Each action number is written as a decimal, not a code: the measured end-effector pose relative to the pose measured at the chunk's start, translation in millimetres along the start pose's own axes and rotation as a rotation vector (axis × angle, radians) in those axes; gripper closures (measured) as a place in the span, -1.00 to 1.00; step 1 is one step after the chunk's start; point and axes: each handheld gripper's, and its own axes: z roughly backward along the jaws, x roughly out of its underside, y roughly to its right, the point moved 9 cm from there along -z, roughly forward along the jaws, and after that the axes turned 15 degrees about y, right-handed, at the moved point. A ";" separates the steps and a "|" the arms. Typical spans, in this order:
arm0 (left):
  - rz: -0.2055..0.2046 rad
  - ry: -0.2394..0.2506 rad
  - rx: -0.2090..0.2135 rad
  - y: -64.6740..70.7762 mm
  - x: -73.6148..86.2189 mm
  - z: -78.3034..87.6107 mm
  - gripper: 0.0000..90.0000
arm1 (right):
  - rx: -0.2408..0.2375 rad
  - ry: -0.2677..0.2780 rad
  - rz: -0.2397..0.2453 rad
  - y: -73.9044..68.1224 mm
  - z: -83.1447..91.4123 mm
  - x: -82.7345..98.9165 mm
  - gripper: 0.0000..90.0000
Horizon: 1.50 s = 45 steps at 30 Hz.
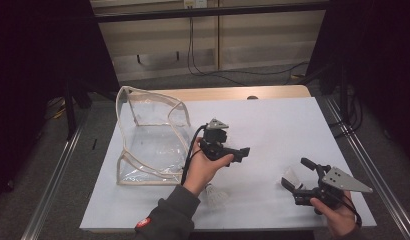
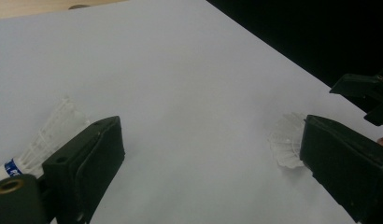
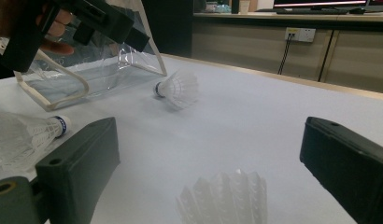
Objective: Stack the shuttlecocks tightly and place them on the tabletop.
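At the table's middle, left gripper [image 1: 241, 153] open, empty; at near right, right gripper [image 1: 296, 176] open around a shuttlecock [image 1: 292, 175], not gripping.

**A lab recording bay**

A white-topped table [image 1: 293, 120] stands between metal frame rails [image 1: 53, 175] and black curtains [image 1: 38, 50]. Behind it a beige counter [image 3: 292, 42] carries a wall socket [image 3: 300, 33], hanging cables [image 1: 193, 50] and monitors [image 3: 320, 4].

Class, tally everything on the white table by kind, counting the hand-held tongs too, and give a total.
Shuttlecocks: 3
Clear bag: 1
Tongs, left and right: 2
Total: 6
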 end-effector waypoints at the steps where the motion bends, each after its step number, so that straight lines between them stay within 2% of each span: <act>1: 0.004 0.004 0.008 1.1 0.5 1.1 -0.87 | 0.000 -0.001 0.001 -0.1 0.0 -0.1 -0.91; 6: -0.001 -0.001 0.041 7.2 4.9 6.4 -0.87 | 0.002 -0.001 0.000 0.4 0.2 0.0 -0.91; 14: -0.011 -0.002 0.057 11.2 9.9 12.6 -0.87 | 0.000 -0.001 0.002 -0.1 0.0 -0.1 -0.91; 22: -0.019 -0.002 0.057 10.8 17.9 19.6 -0.88 | -0.001 -0.001 0.007 0.0 -0.2 0.1 -0.91; 35: 0.000 -0.011 0.087 15.0 31.1 29.4 -0.89 | 0.000 -0.003 0.007 -0.3 0.0 0.1 -0.91; 45: -0.012 -0.015 0.114 21.3 34.2 37.6 -0.89 | 0.000 -0.004 0.009 -0.5 -0.2 0.3 -0.91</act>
